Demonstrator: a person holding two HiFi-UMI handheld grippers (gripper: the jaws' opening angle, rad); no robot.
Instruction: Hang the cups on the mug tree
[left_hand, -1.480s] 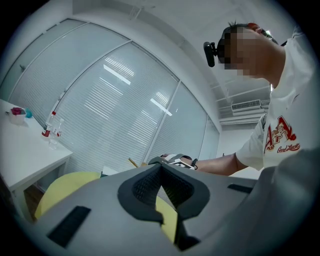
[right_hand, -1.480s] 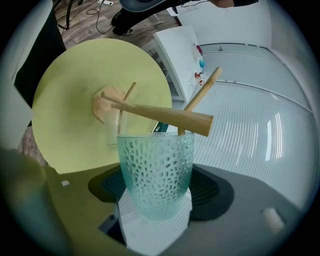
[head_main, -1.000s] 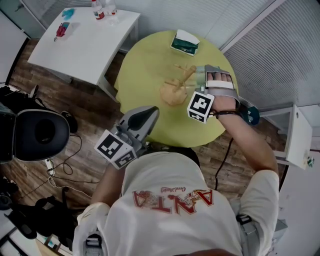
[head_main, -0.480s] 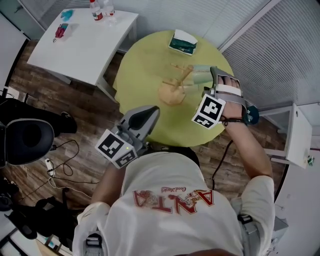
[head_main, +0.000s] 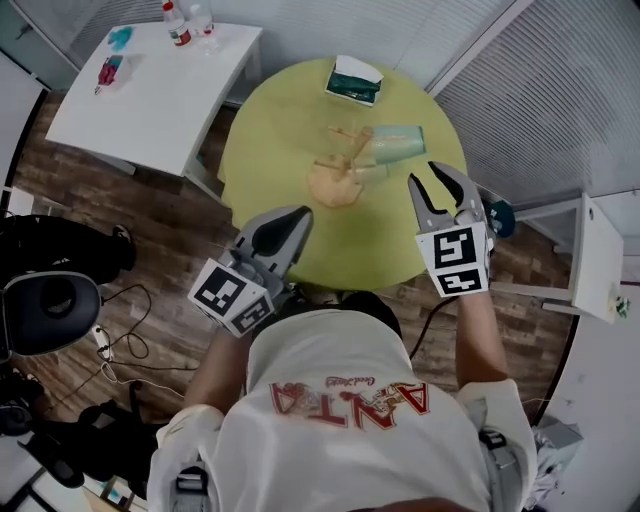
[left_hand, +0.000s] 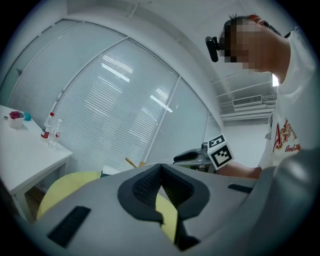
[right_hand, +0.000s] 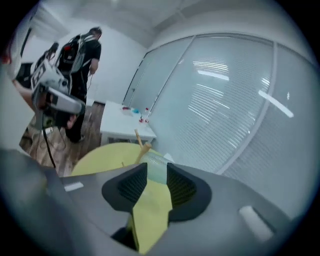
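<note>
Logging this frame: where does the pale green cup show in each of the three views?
Head view: the cup is upper centre, against the right side of the mug tree.
Left gripper view: the cup is not visible.
Right gripper view: the cup is at the centre, just below a wooden peg of the mug tree.
Shared landmark: the yellow round table, seen in all three views.

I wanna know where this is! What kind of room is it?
Probably an office or lab: a black office chair, a white table with bottles on it, and blinds along the walls.
</note>
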